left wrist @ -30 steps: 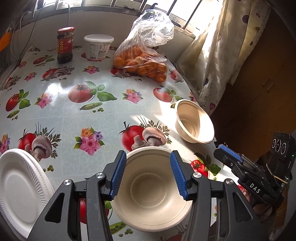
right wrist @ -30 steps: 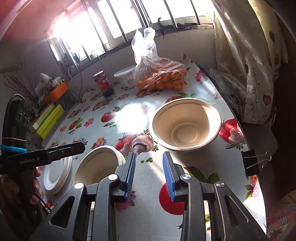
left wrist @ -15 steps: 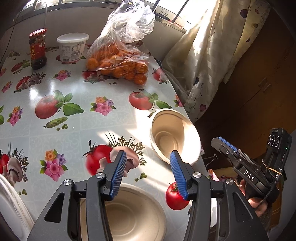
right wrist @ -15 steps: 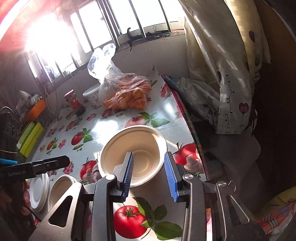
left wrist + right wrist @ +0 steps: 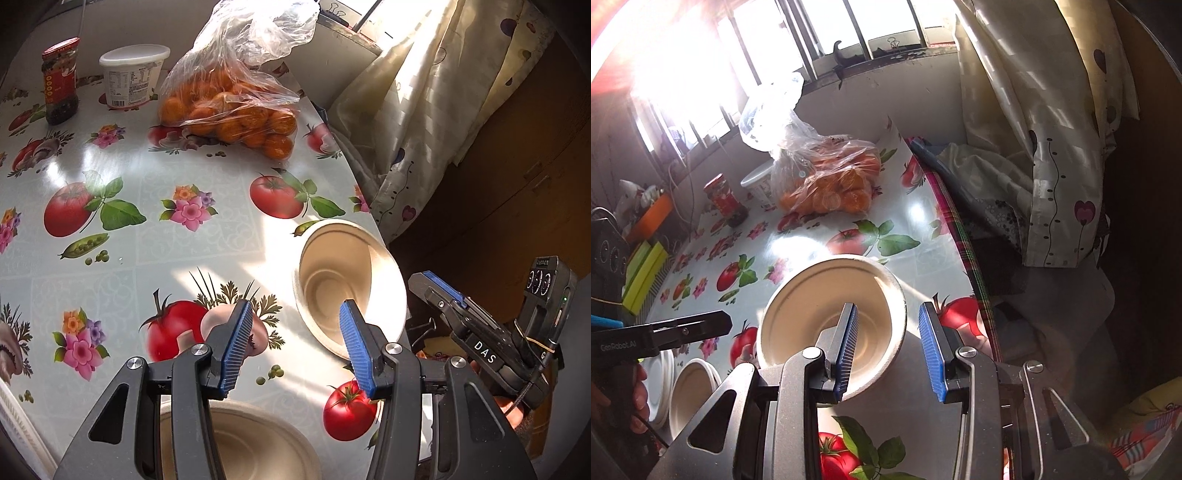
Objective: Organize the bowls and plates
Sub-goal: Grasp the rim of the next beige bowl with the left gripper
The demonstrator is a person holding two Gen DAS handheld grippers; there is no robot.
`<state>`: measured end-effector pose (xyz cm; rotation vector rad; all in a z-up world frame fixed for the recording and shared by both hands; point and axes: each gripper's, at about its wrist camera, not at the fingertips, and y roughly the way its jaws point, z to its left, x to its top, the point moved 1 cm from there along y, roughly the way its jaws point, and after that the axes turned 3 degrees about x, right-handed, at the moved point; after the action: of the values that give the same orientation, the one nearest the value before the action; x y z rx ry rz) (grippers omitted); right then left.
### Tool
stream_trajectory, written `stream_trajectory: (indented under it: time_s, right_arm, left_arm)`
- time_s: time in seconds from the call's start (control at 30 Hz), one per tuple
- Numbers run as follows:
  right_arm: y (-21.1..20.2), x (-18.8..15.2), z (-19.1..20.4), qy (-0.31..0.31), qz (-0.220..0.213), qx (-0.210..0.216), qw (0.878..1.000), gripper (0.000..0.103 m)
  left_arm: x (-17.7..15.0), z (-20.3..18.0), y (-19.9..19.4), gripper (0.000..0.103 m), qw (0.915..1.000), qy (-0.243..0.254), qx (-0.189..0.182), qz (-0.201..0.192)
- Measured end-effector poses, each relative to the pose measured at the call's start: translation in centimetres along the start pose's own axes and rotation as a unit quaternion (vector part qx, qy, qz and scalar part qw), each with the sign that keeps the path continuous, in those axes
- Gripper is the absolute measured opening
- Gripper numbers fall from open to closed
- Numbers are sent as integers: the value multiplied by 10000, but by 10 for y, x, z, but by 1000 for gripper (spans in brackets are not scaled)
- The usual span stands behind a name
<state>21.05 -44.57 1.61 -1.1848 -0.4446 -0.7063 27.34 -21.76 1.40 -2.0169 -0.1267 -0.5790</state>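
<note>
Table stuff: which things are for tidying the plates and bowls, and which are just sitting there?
For the job: bowl near the table edge; second bowl; stack of white plates; right tongs; left tongs.

Just lying about: bag of oranges; red-lidded jar; white tub; curtain.

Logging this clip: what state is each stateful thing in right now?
Right claw: open, straddling the far bowl's rim.
Left claw: open, holding nothing.
Far bowl: upright, empty, near the table edge.
Near bowl: upright, empty.
Orange bag: loosely closed.
Red-lidded jar: lidded, upright.
White tub: lidded.
</note>
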Motion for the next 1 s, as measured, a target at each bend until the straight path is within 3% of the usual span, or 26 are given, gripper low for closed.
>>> stream_trajectory:
  time_s: [0.3, 0.87, 1.0]
  right_arm:
    - [14, -1, -1, 15, 158, 79, 9998, 33]
    - [25, -6, -10, 184, 256, 71, 9995, 18]
    - [28, -7, -8, 196, 284, 120, 9993, 15]
  left_arm:
    - [-2, 0, 15, 50, 9996, -81, -167, 219]
    - [-3, -8, 31, 50, 9992, -43, -215, 343]
    - [-4, -5, 36, 38, 9989, -110, -275, 364]
